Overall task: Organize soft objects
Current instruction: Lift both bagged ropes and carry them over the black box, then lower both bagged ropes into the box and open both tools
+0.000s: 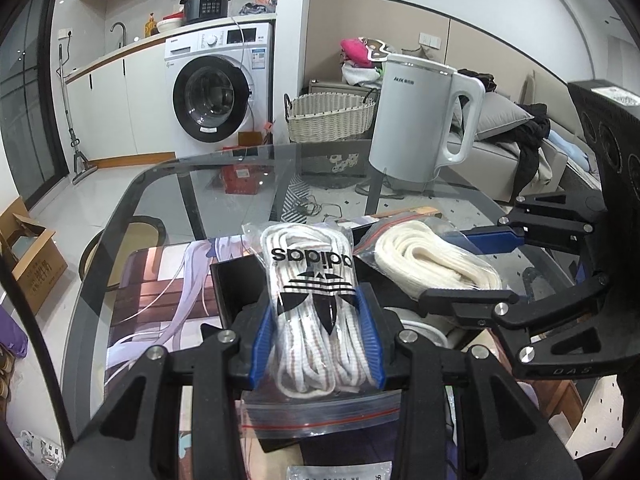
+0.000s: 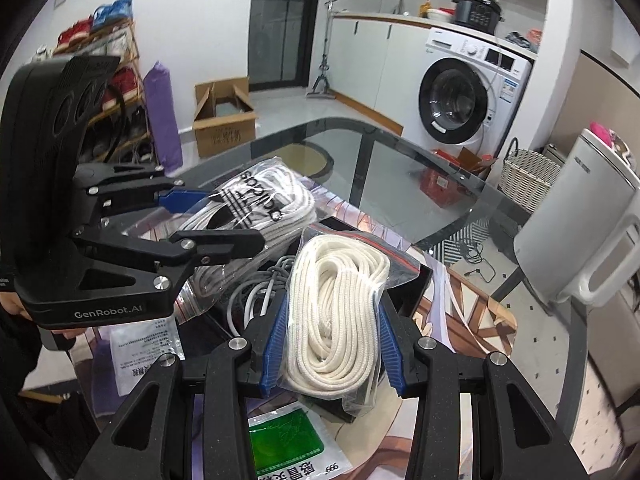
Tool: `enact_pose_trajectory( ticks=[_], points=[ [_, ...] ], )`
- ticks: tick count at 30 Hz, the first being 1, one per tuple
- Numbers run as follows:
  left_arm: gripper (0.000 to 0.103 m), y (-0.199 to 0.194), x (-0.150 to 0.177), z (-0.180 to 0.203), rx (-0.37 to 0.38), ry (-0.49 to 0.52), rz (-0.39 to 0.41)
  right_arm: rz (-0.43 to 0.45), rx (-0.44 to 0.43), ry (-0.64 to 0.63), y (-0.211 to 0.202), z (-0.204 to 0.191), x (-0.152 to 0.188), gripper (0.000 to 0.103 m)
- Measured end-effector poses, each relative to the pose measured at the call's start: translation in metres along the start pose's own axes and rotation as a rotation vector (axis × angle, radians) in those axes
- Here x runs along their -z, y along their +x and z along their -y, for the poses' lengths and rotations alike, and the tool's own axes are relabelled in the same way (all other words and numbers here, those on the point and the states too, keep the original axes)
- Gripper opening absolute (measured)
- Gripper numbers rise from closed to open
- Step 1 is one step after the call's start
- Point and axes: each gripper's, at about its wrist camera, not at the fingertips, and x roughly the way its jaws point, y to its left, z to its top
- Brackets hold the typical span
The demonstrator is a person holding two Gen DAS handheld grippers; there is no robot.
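Observation:
My left gripper (image 1: 318, 332) is shut on a clear zip bag of white laces with an adidas logo (image 1: 316, 296), held over a black box (image 1: 228, 288) on the glass table. My right gripper (image 2: 330, 344) is shut on a zip bag of cream rope (image 2: 336, 312), held above the same black box (image 2: 408, 276). Each gripper shows in the other's view: the right gripper (image 1: 476, 268) beside the cream rope bag (image 1: 432, 260), the left gripper (image 2: 208, 220) around the adidas bag (image 2: 256, 204). Grey and white cables (image 2: 256, 292) lie in the box.
A white kettle (image 1: 420, 120) stands at the table's far side. An anime-print mat (image 1: 160, 304) lies under the box. A green packet (image 2: 288, 444) and a printed paper sachet (image 2: 144, 352) lie near me. The glass table edge (image 1: 132, 196) curves left.

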Motion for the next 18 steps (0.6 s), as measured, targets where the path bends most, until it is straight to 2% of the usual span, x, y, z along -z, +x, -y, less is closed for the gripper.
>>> enact_pose_trajectory(
  ticks=[14,18],
  points=[
    [0.038,0.019,0.005,0.001,-0.012,0.040,-0.044,-0.122,-0.011,-0.091,0.037,0.000,-0.013,0.042],
    [0.038,0.021,0.004,0.003,-0.013,0.063,-0.050,-0.154,-0.041,-0.097,0.046,0.000,-0.011,0.042]
  ],
)
